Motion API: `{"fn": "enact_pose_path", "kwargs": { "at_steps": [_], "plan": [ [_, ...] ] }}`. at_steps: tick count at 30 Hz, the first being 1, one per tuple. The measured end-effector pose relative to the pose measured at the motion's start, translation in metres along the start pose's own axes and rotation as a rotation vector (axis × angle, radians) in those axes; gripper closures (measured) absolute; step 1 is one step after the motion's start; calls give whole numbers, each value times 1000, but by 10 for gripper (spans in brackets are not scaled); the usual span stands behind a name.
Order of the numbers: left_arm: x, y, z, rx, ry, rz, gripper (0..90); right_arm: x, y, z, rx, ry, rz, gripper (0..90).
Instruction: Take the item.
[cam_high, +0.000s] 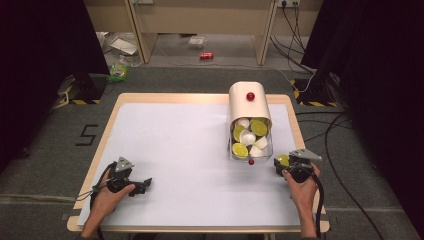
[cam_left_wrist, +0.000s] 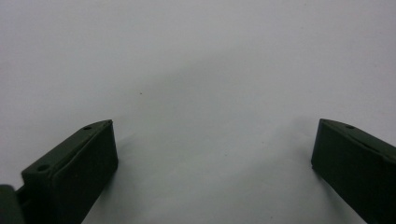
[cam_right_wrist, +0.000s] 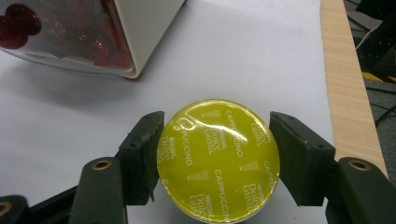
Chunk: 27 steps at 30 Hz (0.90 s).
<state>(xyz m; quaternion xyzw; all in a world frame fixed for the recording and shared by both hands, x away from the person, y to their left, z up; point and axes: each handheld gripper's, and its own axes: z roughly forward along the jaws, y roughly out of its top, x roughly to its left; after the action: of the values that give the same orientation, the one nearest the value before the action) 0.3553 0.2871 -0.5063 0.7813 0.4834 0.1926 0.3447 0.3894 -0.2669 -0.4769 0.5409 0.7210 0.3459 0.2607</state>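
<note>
While the left gripper (cam_high: 145, 184) idles with jaws apart at lower left, the right gripper (cam_right_wrist: 217, 161) clamps a yellow capsule (cam_right_wrist: 218, 160) by its rim at lower right, seemingly drawn from the drawer (cam_high: 251, 141) nearby.

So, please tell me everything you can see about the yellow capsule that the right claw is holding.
The yellow capsule is round, with a shiny yellow-green foil lid printed many times with "CAPPUCCINO" and "Dolce Gusto" in pale letters. The foil looks smooth and reflects the light. The lid faces the right gripper's camera. The right claw is shut on it, one black jaw pressing each side. It is near the white table's right edge, just right of the open box of similar capsules. Its body under the lid is hidden.
</note>
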Motion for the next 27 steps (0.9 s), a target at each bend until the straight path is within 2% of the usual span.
{"fn": "enact_pose_path", "kwargs": {
  "at_steps": [13, 27],
  "plan": [
    [0, 0, 0, 0, 0, 0, 0, 2, -1, 2, 14, 9, 1, 363],
    [0, 0, 0, 0, 0, 0, 0, -1, 1, -1, -20, 13, 5, 293]
  ]
}}
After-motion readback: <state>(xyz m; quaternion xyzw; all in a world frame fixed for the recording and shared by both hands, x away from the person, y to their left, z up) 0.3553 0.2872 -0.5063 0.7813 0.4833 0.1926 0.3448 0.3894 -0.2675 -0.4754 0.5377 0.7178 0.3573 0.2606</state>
